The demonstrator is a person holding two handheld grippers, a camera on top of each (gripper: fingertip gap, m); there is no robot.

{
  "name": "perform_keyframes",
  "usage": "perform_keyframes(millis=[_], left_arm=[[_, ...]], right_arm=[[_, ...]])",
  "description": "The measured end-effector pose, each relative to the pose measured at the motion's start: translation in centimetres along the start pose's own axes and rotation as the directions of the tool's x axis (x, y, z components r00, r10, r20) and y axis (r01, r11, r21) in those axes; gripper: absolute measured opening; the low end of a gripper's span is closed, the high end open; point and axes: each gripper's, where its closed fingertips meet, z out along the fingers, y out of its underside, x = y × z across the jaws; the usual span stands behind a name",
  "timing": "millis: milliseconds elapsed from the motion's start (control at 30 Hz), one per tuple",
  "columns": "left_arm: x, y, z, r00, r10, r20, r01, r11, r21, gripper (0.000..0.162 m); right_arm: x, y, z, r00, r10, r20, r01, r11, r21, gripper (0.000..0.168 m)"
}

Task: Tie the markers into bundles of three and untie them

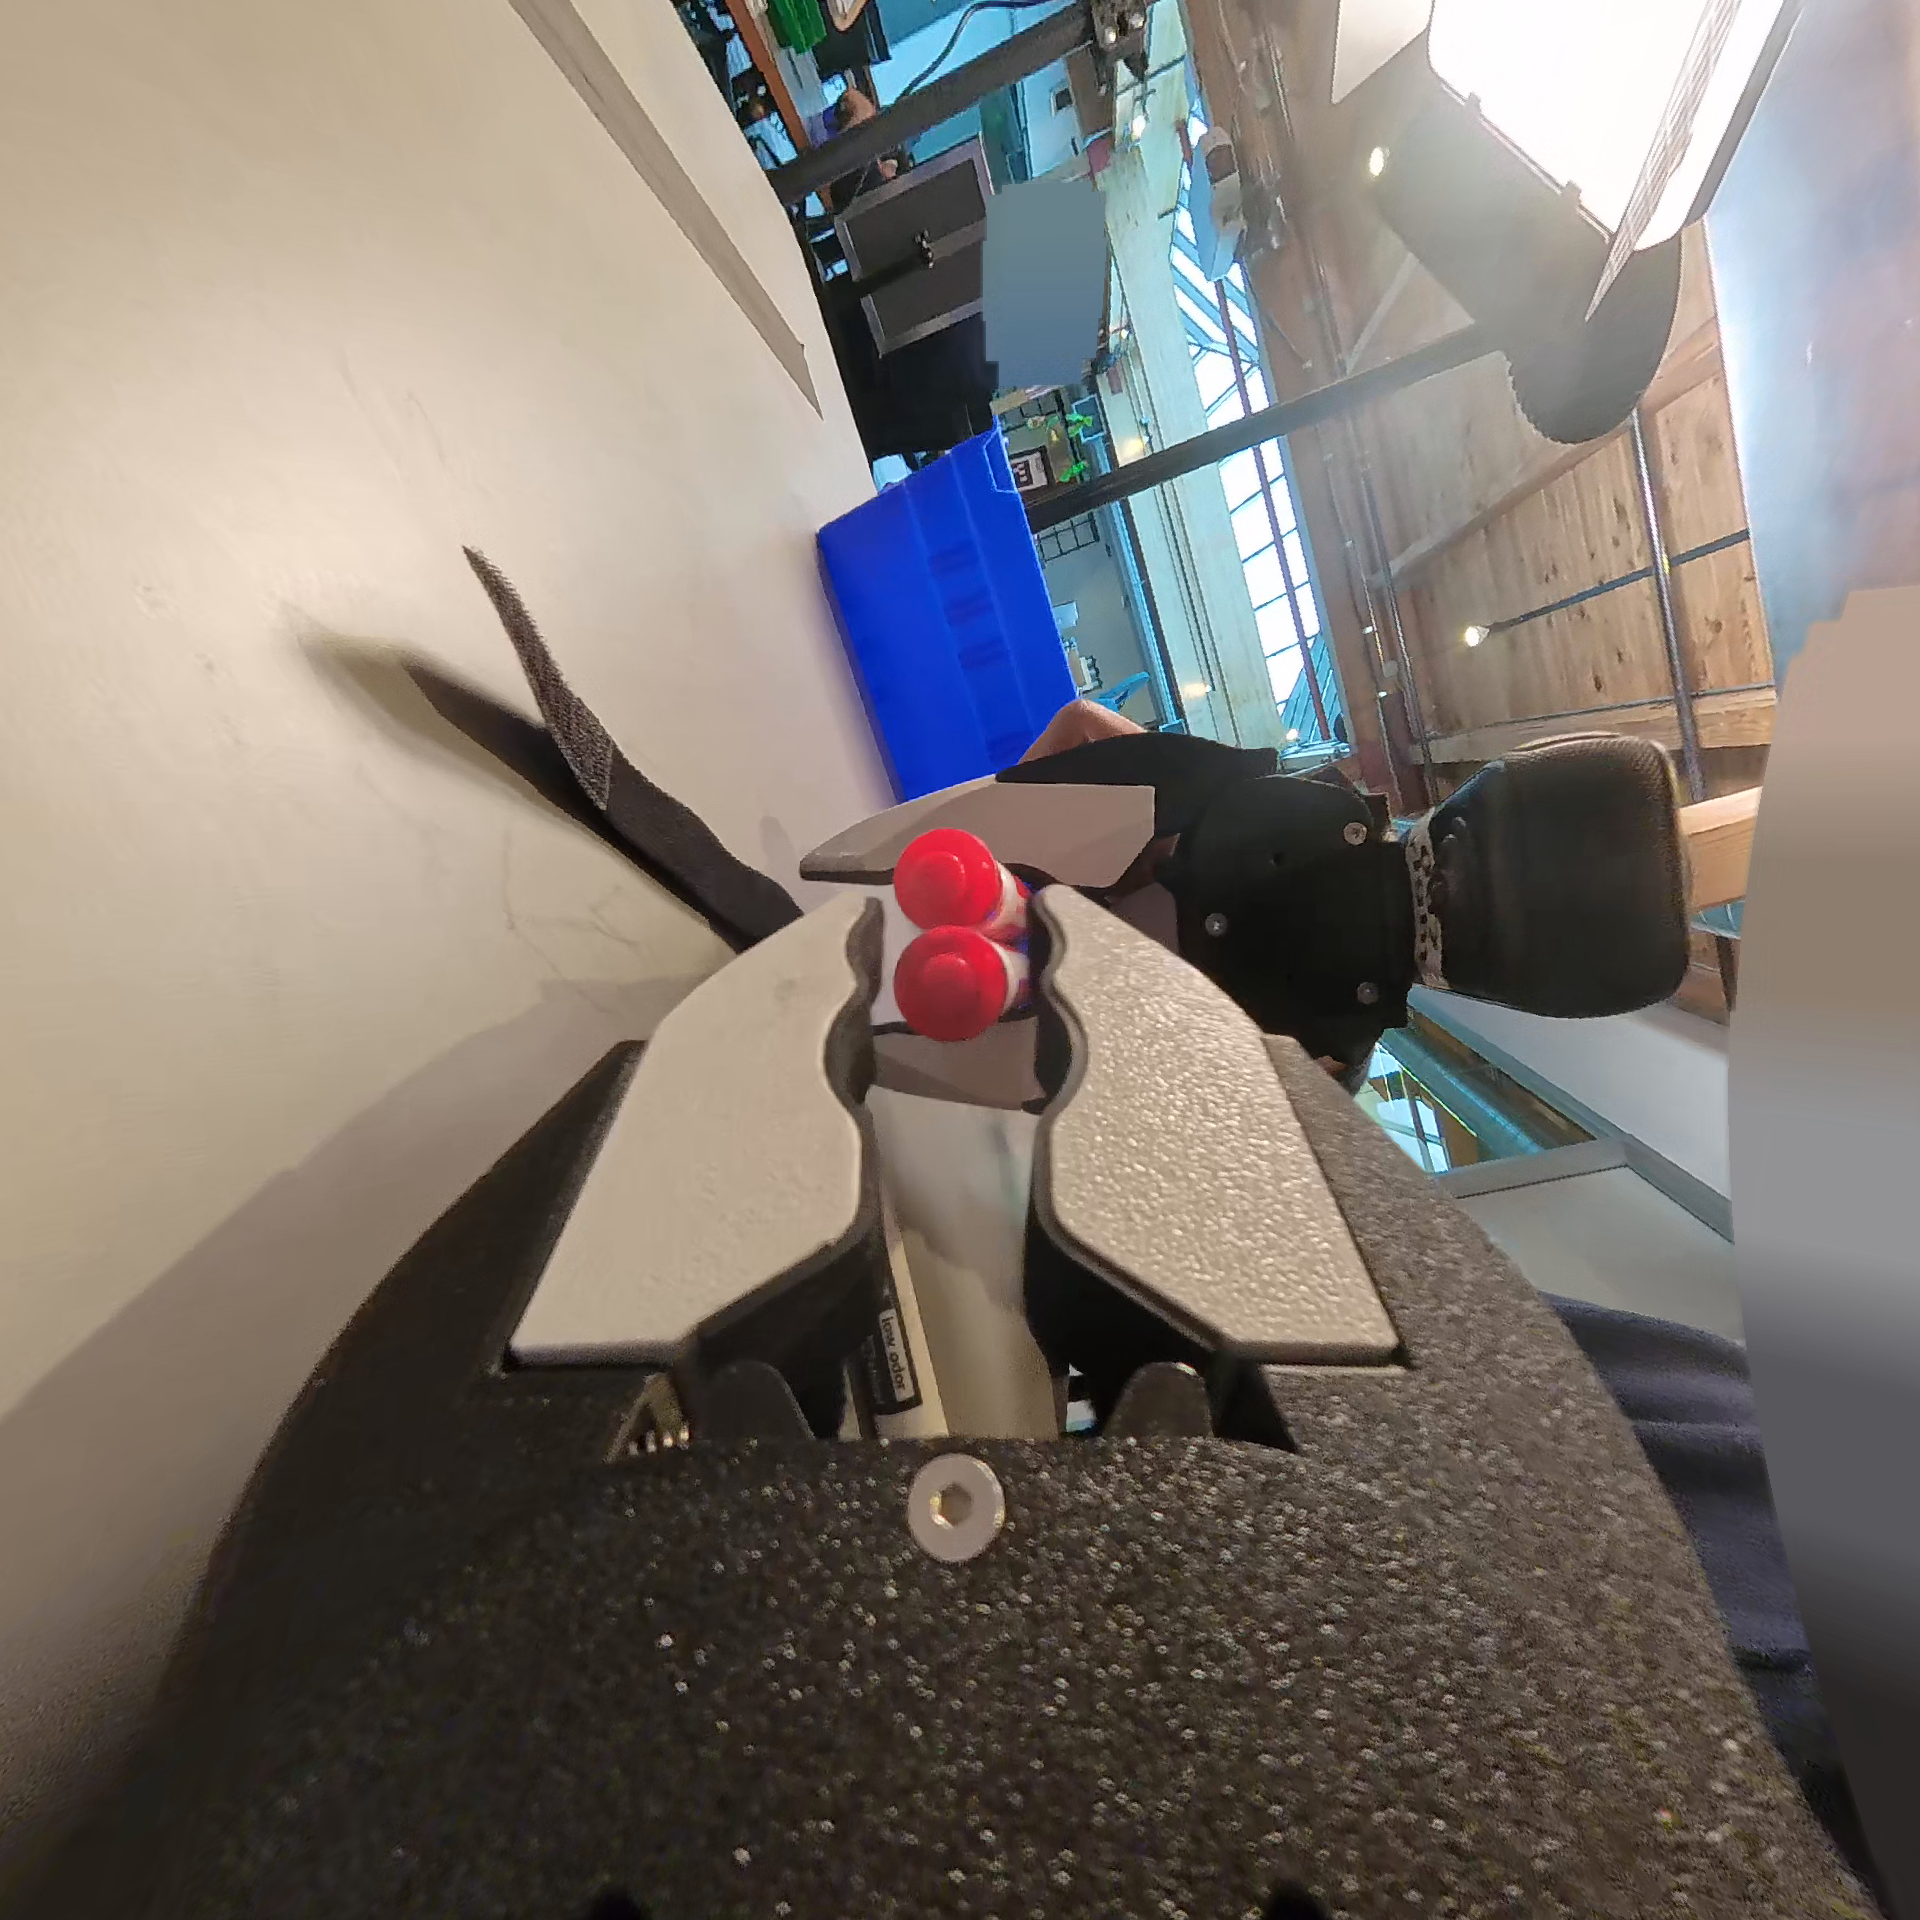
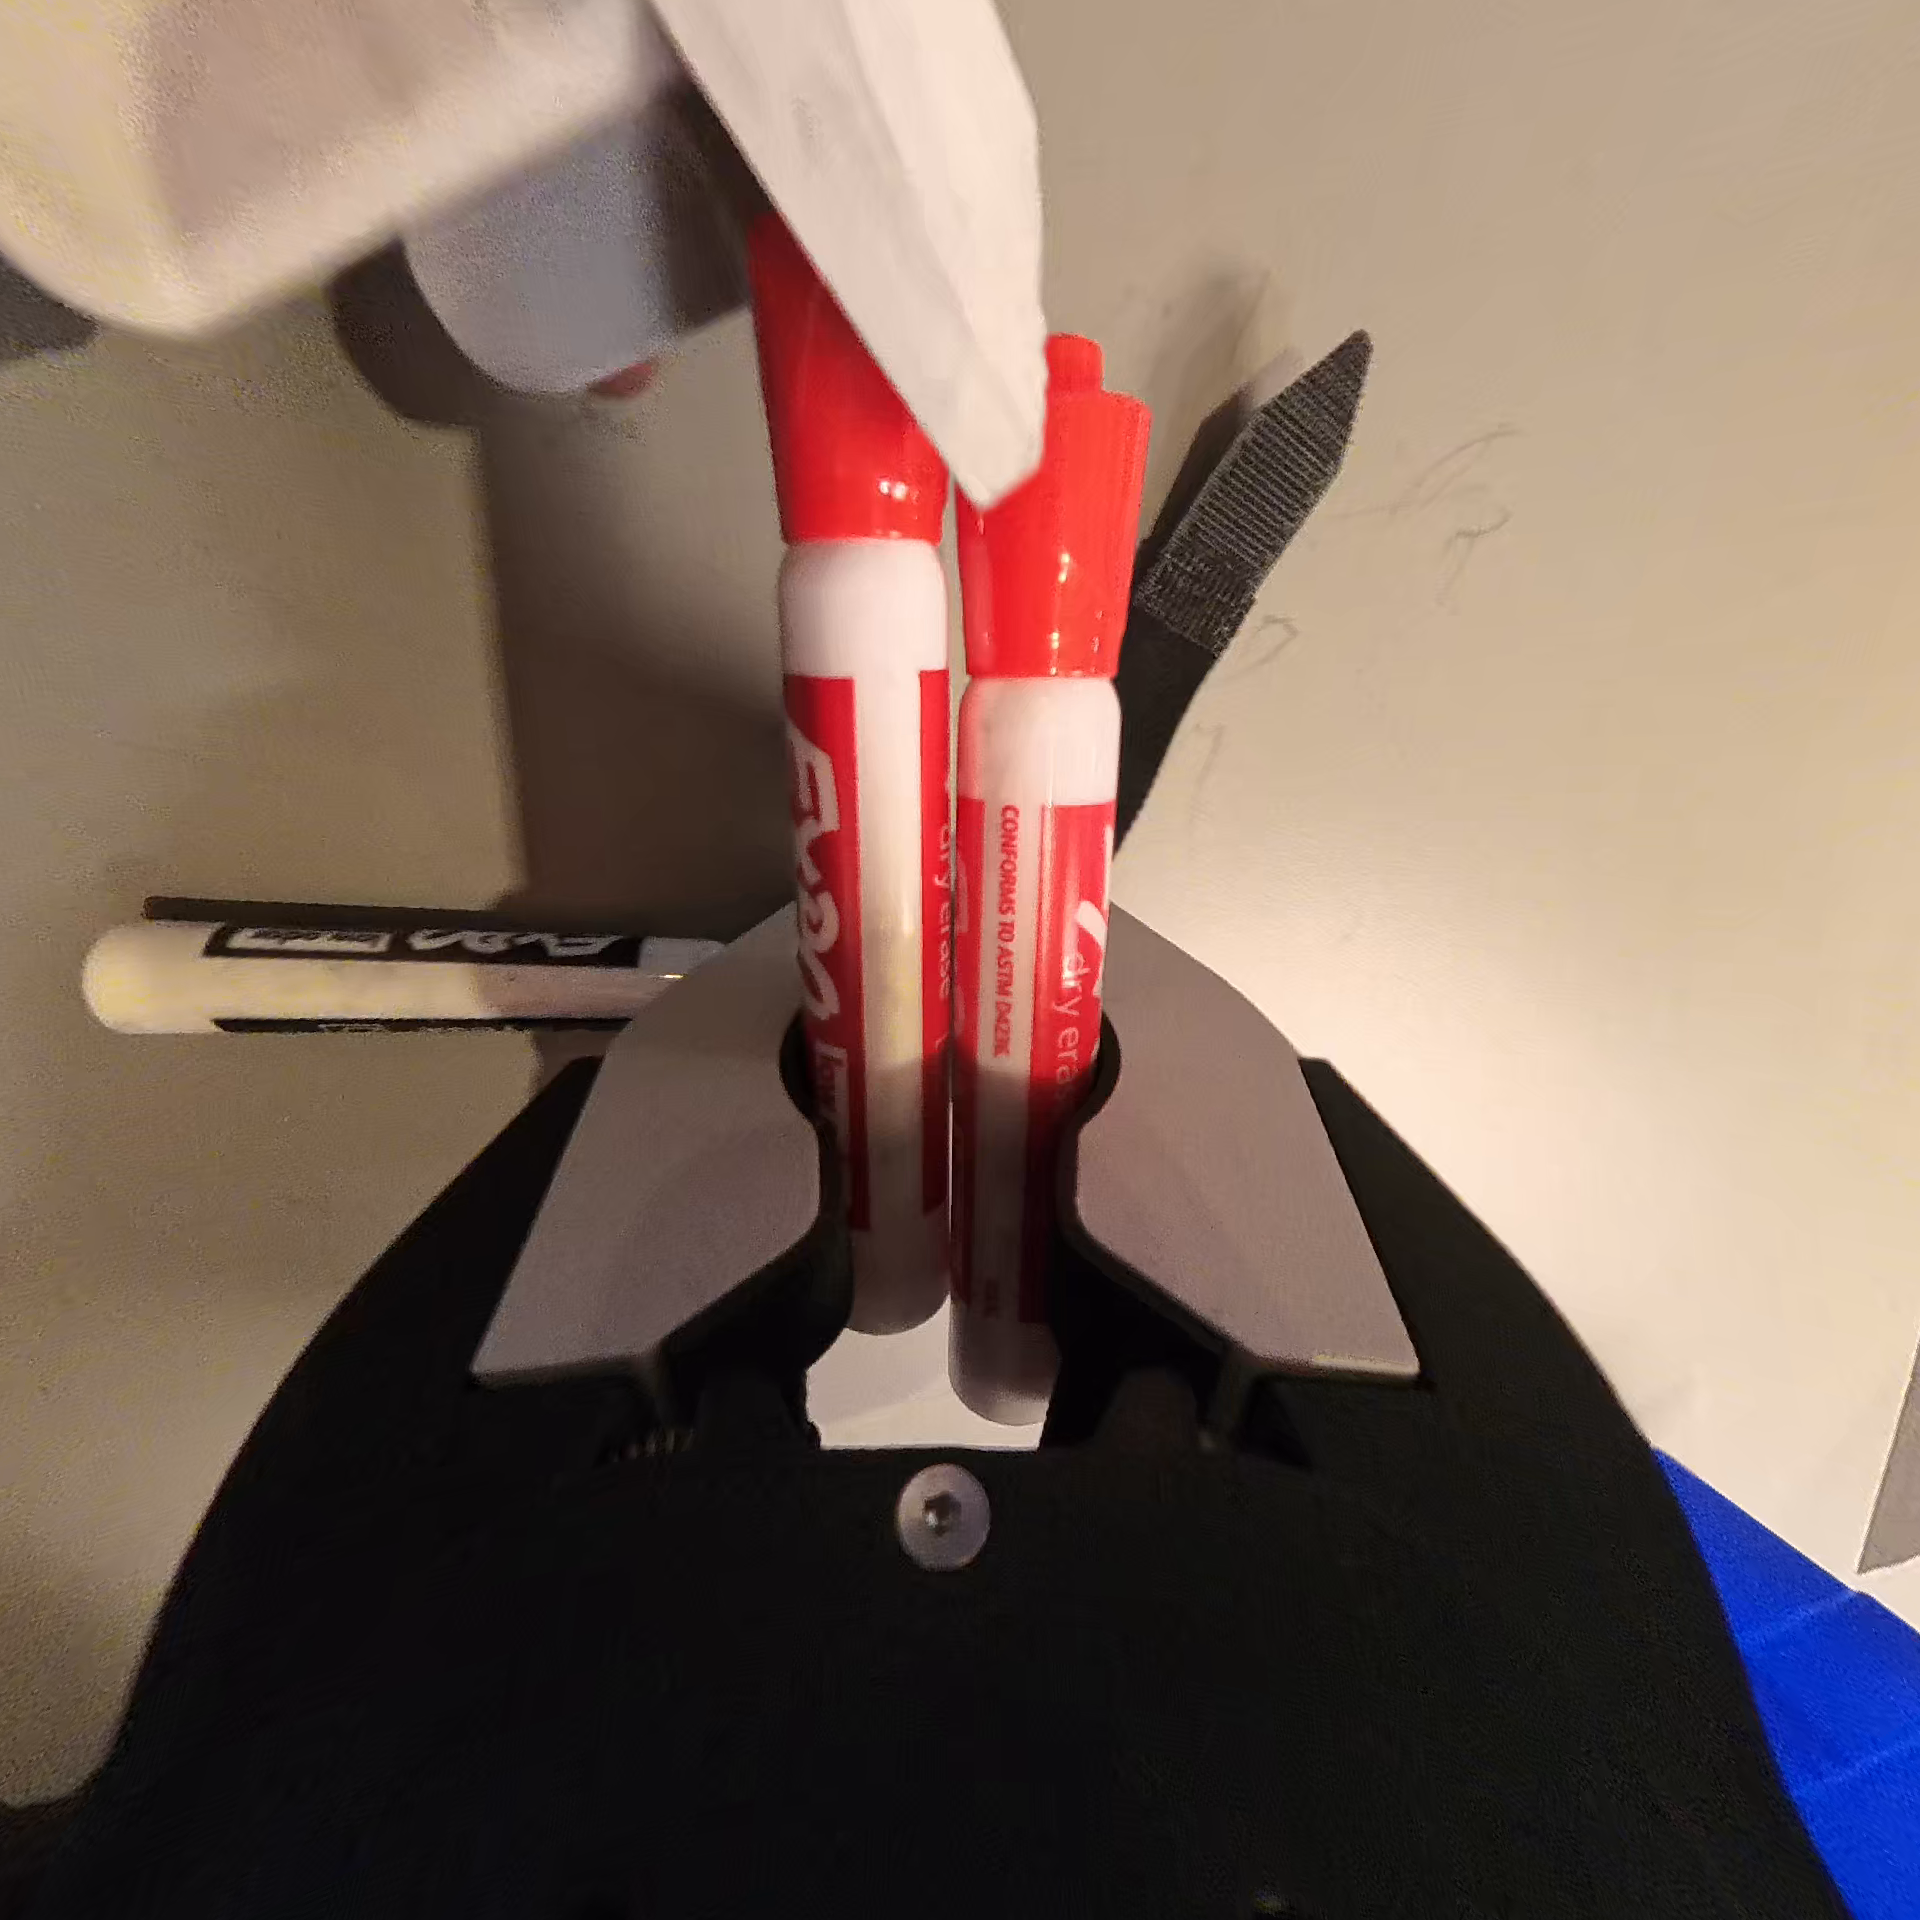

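Two red-capped white markers (image 2: 956, 935) lie side by side in my right gripper (image 2: 945, 987), which is shut on their barrels above the cream table (image 2: 1558, 727). My left gripper (image 1: 956, 935) closes around their cap ends (image 1: 945, 883). A blurred white marker barrel (image 1: 935, 1247) also lies lengthwise between its fingers. In the right wrist view the left gripper's pale finger (image 2: 914, 260) crosses the left cap. In the left wrist view the right gripper (image 1: 1247, 904) shows just beyond the caps. A black hook-and-loop strap (image 2: 1247, 499) lies on the table under the markers and also shows in the left wrist view (image 1: 582, 707).
A black-labelled marker (image 2: 364, 977) lies on the table left of my right gripper. A blue bin (image 1: 945, 623) stands on the table behind the strap, and its edge shows at the lower right of the right wrist view (image 2: 1818, 1662). A studio lamp (image 1: 1558, 208) hangs beyond the table. There is about 8 cm between the tips of the two grippers.
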Motion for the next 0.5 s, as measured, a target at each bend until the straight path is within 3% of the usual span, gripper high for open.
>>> perform_keyframes(millis=[200,367,500], left_arm=[[-0.3,-0.78,-0.86,1.0,-0.022,0.002,0.022,0.999,-0.048,0.033],[0.34,-0.48,-0.75,0.998,-0.032,-0.054,0.029,0.997,-0.068,0.018],[0.22,-0.35,-0.72,0.998,-0.034,-0.052,0.031,0.998,-0.061,0.018]], right_arm=[[0.83,0.38,-0.52,1.0,0.019,-0.018,-0.019,1.0,0.006,0.042],[0.81,0.52,-0.52,1.0,0.009,-0.021,-0.009,1.0,-0.002,0.042],[0.8,0.59,-0.47,1.0,0.004,-0.021,-0.004,1.0,-0.008,0.043]])
